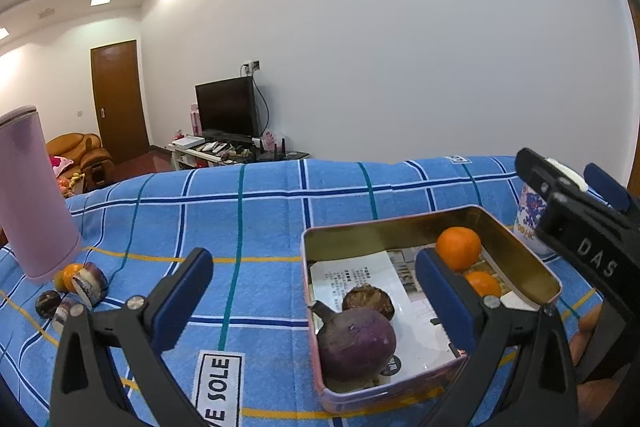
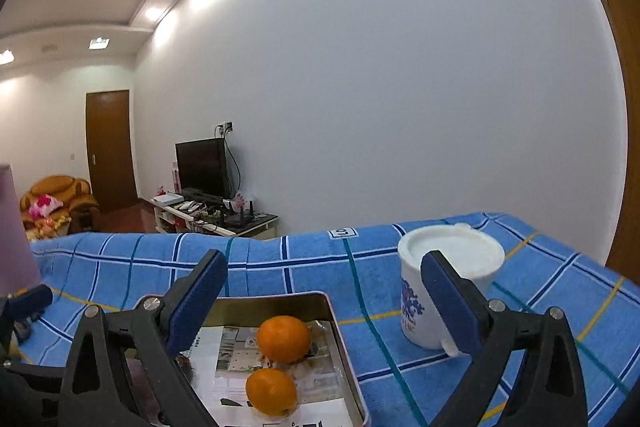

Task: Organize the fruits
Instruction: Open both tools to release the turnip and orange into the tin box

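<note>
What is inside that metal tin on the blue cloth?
The tin holds two oranges, a purple turnip-like vegetable, a brown bulb and printed paper. Anything beneath the paper is hidden.

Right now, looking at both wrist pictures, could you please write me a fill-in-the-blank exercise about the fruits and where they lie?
1. Inside the metal tin lie ____ oranges.
2. The checked cloth that covers the table is mainly ____.
3. The purple turnip lies ____ the tin.
4. The white mug stands ____ the tin, on the cloth.

Missing words: two; blue; inside; outside
</note>
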A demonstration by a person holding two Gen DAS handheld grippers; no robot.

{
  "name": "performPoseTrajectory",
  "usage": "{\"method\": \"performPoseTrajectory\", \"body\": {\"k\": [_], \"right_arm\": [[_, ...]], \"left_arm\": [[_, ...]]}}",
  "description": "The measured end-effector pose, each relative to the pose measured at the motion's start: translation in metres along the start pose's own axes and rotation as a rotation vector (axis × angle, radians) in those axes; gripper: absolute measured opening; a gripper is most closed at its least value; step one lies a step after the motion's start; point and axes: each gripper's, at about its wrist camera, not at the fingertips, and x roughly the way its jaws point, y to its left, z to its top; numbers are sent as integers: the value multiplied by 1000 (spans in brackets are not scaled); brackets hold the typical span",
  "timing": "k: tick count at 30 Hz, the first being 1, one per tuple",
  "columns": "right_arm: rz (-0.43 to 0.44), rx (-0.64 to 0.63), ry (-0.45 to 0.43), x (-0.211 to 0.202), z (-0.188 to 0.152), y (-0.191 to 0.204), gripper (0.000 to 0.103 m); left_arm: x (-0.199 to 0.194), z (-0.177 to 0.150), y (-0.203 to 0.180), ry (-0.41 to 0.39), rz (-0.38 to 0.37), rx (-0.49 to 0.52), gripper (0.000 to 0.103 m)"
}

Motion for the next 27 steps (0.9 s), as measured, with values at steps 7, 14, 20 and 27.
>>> {"method": "performPoseTrajectory", "body": {"k": [7,14,20,27], "right_arm": [[6,73,42,3,-3,-13,99],[37,84,57,3,-5,-6,99],[63,45,48,-2,-7,8,99],[67,44,48,-5,-10,16,99]], "left_arm": [[-1,-2,3,3,4,-10,103],[-7,-4,8,-12,10,-23,103],[-10,-6,16,-1,17,-37,103],[-15,-10,28,12,33,-52,103]]}}
